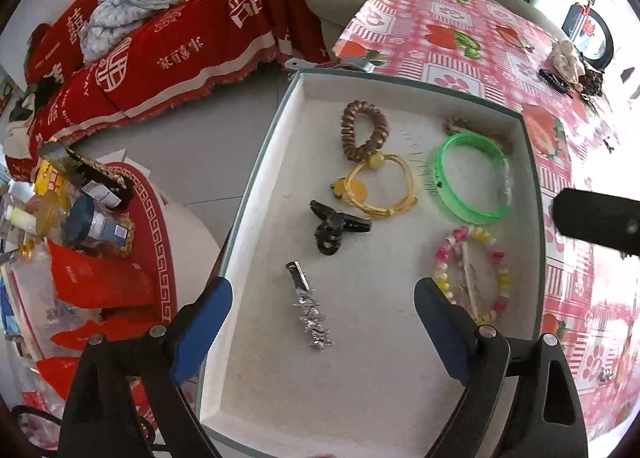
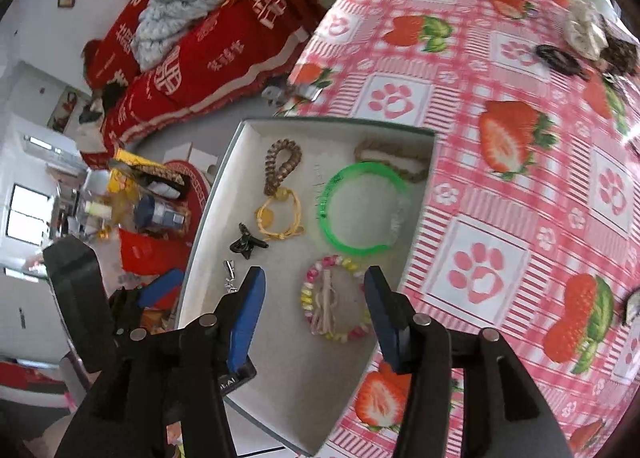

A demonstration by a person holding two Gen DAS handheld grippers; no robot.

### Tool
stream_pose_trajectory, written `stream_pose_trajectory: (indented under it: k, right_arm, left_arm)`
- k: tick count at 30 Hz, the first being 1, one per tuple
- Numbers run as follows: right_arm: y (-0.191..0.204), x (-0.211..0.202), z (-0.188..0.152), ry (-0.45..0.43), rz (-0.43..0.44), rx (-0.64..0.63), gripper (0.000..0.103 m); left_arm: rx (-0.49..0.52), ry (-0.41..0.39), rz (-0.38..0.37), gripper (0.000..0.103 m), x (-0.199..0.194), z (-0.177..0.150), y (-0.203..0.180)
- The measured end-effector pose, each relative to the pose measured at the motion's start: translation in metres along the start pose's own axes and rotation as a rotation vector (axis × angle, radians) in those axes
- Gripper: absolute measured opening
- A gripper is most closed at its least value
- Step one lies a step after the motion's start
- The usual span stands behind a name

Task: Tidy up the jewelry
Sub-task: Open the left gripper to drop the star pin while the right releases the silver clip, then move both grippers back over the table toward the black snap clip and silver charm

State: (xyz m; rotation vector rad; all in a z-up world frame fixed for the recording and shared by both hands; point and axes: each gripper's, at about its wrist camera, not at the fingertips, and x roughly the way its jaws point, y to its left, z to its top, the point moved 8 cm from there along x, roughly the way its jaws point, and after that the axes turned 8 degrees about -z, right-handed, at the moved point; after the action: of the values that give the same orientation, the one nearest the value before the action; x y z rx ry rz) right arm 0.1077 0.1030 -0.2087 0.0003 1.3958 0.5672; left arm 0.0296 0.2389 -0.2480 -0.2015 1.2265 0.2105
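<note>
A white-lined tray (image 1: 256, 162) rests at the table's corner and holds several pieces. Among them are a brown spiral hair tie (image 1: 364, 130), a yellow cord bracelet (image 1: 380, 190), a green bangle (image 1: 472, 182), a black claw clip (image 1: 336, 228), a silver glitter hair clip (image 1: 310, 306) and a pink-and-yellow bead bracelet (image 1: 472, 270). My left gripper (image 1: 323, 294) hangs open wide above the silver clip, touching nothing. My right gripper (image 2: 314, 282) is open above the bead bracelet (image 2: 332, 298), whose beads lie on the tray floor (image 2: 288, 370) free of the pads.
The strawberry-print tablecloth (image 2: 500, 186) spreads right of the tray, with a black hair clip (image 2: 558, 58) and a pale scrunchie (image 2: 582, 32) at its far end. Left of the table stands a red-rimmed stool (image 1: 160, 226) crowded with bottles. A red-covered sofa (image 1: 180, 38) lies behind.
</note>
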Motion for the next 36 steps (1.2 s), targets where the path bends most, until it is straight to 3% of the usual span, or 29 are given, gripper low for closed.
stream_pose_trajectory:
  k: [2, 5, 7, 14, 22, 27, 31, 36]
  right_arm:
    - [-0.012, -0.008, -0.001, -0.009, -0.008, 0.026, 0.061]
    - [-0.031, -0.019, -0.004, -0.02, -0.022, 0.063, 0.069]
    - [-0.047, -0.025, -0.006, -0.025, -0.039, 0.094, 0.08]
    - [-0.124, -0.046, -0.026, -0.025, -0.113, 0.259, 0.08]
    - [-0.218, -0.062, -0.056, -0.005, -0.228, 0.44, 0.08]
    - [-0.248, -0.07, -0.07, 0.008, -0.277, 0.428, 0.08]
    - [-0.266, -0.074, -0.079, 0.017, -0.278, 0.411, 0.08]
    - [-0.281, -0.076, -0.074, 0.013, -0.29, 0.315, 0.08]
  left_arm:
    - [0.019, -0.005, 0.006, 0.103, -0.003, 0.002, -0.006]
    - [0.045, -0.021, -0.006, 0.103, -0.011, 0.006, -0.019]
    - [0.068, -0.025, -0.018, 0.103, -0.015, 0.008, -0.03]
    - [0.165, -0.02, -0.089, 0.103, -0.029, 0.01, -0.088]
    - [0.26, 0.023, -0.192, 0.103, -0.035, -0.009, -0.164]
    - [0.282, 0.064, -0.233, 0.103, -0.037, -0.026, -0.202]
    - [0.29, 0.091, -0.218, 0.103, -0.035, -0.04, -0.224]
    - [0.18, 0.145, -0.19, 0.103, -0.027, -0.062, -0.241]
